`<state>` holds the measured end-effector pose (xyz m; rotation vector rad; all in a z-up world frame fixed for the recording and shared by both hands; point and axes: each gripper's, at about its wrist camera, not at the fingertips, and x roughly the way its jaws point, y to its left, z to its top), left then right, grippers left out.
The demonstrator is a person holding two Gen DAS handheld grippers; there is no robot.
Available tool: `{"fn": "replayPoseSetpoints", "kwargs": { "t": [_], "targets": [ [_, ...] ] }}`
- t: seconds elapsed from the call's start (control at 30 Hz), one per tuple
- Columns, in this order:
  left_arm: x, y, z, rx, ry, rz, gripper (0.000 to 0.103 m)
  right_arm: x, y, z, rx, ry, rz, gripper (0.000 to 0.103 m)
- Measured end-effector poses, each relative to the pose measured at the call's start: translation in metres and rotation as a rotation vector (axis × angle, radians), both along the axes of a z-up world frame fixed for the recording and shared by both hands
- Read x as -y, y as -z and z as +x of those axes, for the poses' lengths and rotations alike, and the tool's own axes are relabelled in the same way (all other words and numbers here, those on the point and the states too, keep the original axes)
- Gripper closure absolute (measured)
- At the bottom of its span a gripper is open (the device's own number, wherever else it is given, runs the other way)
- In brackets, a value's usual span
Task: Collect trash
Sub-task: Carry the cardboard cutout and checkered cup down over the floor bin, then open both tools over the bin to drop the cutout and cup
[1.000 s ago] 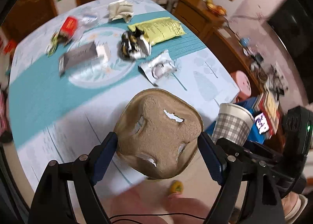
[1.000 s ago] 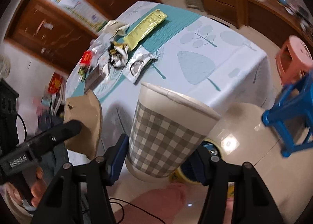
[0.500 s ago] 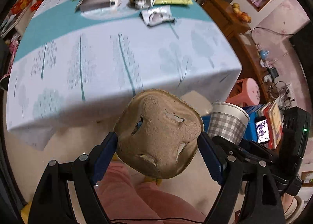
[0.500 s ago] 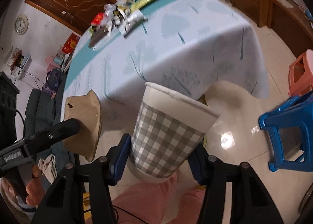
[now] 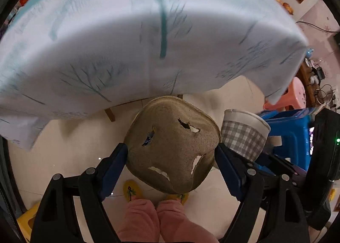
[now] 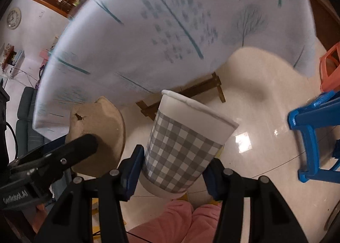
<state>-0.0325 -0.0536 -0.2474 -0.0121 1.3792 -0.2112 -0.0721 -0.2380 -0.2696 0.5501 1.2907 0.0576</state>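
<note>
Left tool (image 5: 171, 153): closed on the brown pulp tray (image 5: 172, 145); both blue pads (image 5: 119, 158) are pressed against its opposite edges, at a wide spread.
Pulp tray: held between the 2 fingers of the left tool, its underside turned toward the camera; 4 torn slits are seen in it. In the right wrist view it (image 6: 97, 134) is seen edge-on, left of the right tool.
Right tool (image 6: 173, 166): closed on the checked paper cup (image 6: 182, 147) near its base; the jaws have just been closing, with the cup between them.
Paper cup: gripped by the right tool, tilted, its white rim pointed up and away from the tool. In the left wrist view it (image 5: 244, 132) is seen just right of the pulp tray.
Bench (image 5: 148, 30): located ahead of and above both tools; only its hanging white cloth with a tree print is shown, blurred. Wooden legs (image 6: 191, 92) are seen beyond the cup.
Floor (image 6: 255, 115): pale glossy tile, below both tools.
Person: pink trouser legs (image 5: 153, 219) and yellow slippers (image 5: 130, 190) are seen directly beneath the left tool.
Blue stool (image 6: 316, 136): right of the right tool, on the floor.
Pink stool (image 5: 295, 94): right of the left tool, beyond the blue stool.
</note>
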Motion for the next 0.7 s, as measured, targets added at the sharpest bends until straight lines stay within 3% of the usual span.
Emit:
{"fn": "replayPoseSetpoints", "kwargs": {
  "t": [0.37, 0.57, 0.7],
  "targets": [
    [-0.001, 0.117, 0.017, -0.012, 0.008, -0.007, 0.021, -0.010, 0.139, 0.012, -0.107, 0.035, 0.012, 0.047],
    [0.004, 0.167, 0.021, 0.008, 0.071, 0.013, 0.020, -0.011, 0.188, 0.021, -0.106, 0.024, 0.004, 0.041],
    [0.005, 0.188, 0.024, 0.008, 0.082, 0.030, 0.020, -0.015, 0.204, 0.022, -0.090, 0.002, -0.024, 0.038]
  ]
}}
